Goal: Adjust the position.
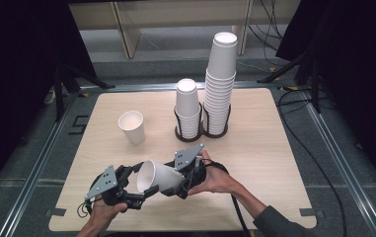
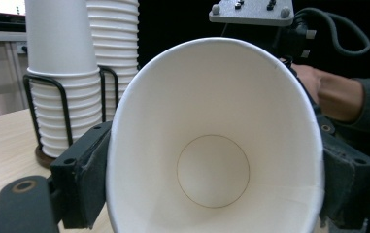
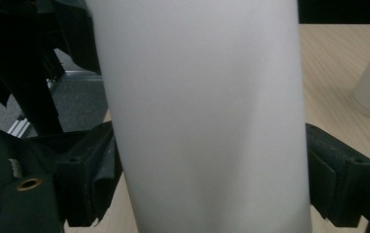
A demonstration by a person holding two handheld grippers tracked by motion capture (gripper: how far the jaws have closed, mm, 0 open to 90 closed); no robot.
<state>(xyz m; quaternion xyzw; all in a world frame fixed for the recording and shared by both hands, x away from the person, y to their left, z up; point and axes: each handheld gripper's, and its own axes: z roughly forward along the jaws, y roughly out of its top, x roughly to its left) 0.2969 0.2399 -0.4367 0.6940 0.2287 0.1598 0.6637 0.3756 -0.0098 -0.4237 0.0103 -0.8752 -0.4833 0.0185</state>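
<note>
Wooden worktop (image 1: 254,148) below: both tongs, left (image 1: 135,190) and right (image 1: 184,183), clamp your paper cup (image 1: 157,177); thin-walled, crushable, so squeeze gently near its rim.

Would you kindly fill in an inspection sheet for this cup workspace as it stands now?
Surface: light wooden table, no spills seen.
Job's things: white paper cup lying sideways above the table, held between both tools, rim squeezed oval.
Clutter: single cup upright; short cup stack and tall cup stack in a black wire holder.
Grippers: left tool pads press the cup's rim; right tool clamps its body.
Cables: black cable running over the floor on the right.
Surroundings: dark curtains, wooden frame behind the table.
</note>
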